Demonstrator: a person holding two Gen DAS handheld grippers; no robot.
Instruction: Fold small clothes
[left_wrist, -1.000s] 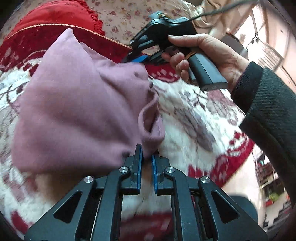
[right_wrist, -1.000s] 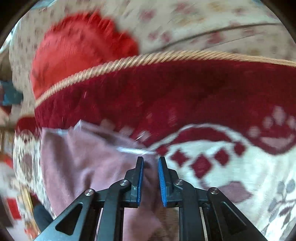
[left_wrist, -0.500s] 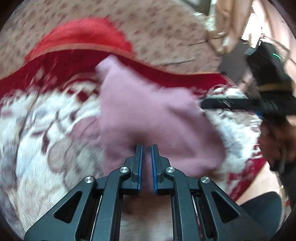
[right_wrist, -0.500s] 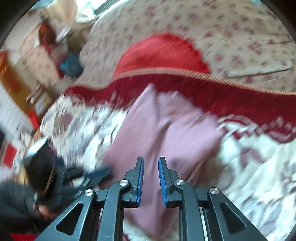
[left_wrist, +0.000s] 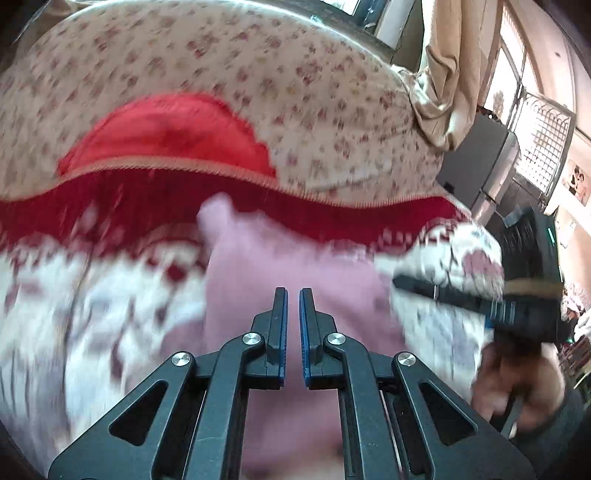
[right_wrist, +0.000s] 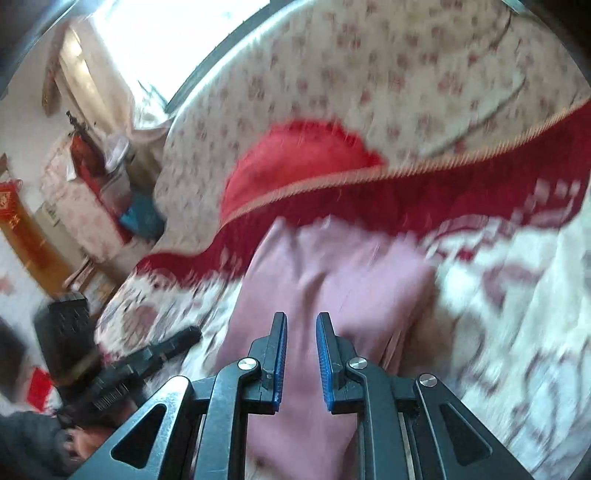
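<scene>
Now pink garment (left_wrist: 280, 266) released, folded on blanket (left_wrist: 74, 295); both grippers withdrawn.

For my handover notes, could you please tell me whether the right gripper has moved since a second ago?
Yes. The right gripper has pulled back from the blanket's gold-corded edge, which now sits farther off, beyond the pink garment.

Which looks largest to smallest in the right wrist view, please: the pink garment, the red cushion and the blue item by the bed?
1. Pink garment, though nearest the camera, which inflates it.
2. Red cushion.
3. Blue item, far back and blurred, so its true size is unsure.
</scene>
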